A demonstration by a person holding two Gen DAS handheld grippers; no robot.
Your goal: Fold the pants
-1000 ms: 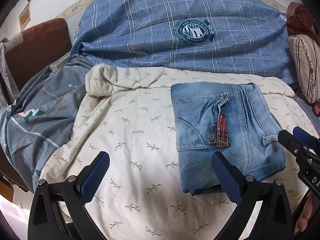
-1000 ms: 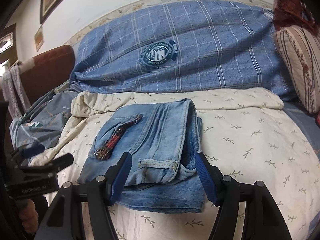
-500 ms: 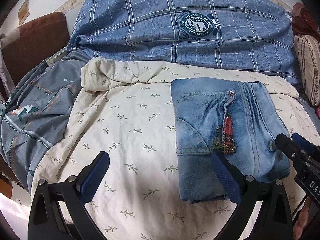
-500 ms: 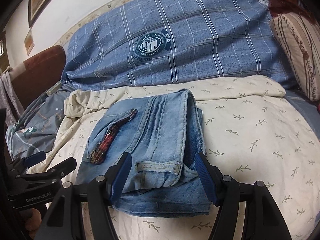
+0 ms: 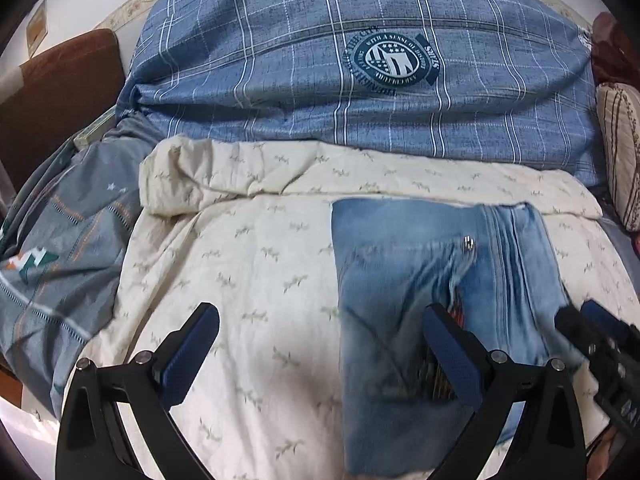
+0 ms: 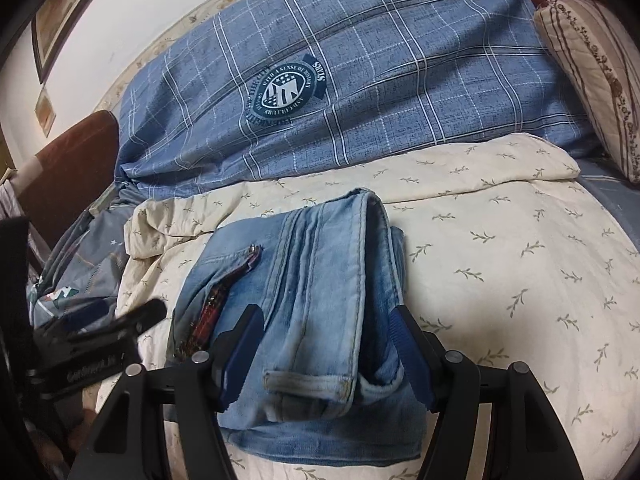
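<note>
Left tongs (image 5: pixel 320 336) spread wide, empty, folded jeans (image 5: pixel 432 280) under their right finger; right tongs (image 6: pixel 326 340) part-open astride the jeans' near edge, grip undeterminable.

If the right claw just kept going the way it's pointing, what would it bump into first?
Most likely the folded jeans: the right claw stands open, straddling their near edge, so it would probably meet denim, though depth is hard to judge.

In the left wrist view the folded jeans (image 5: pixel 404 280) are smeared by motion blur, their plaid pocket trim (image 5: pixel 458 314) half hidden behind the gripper's finger at five o'clock. The striped cushion (image 5: pixel 620 152) at three o'clock is cut off by the edge.
</note>
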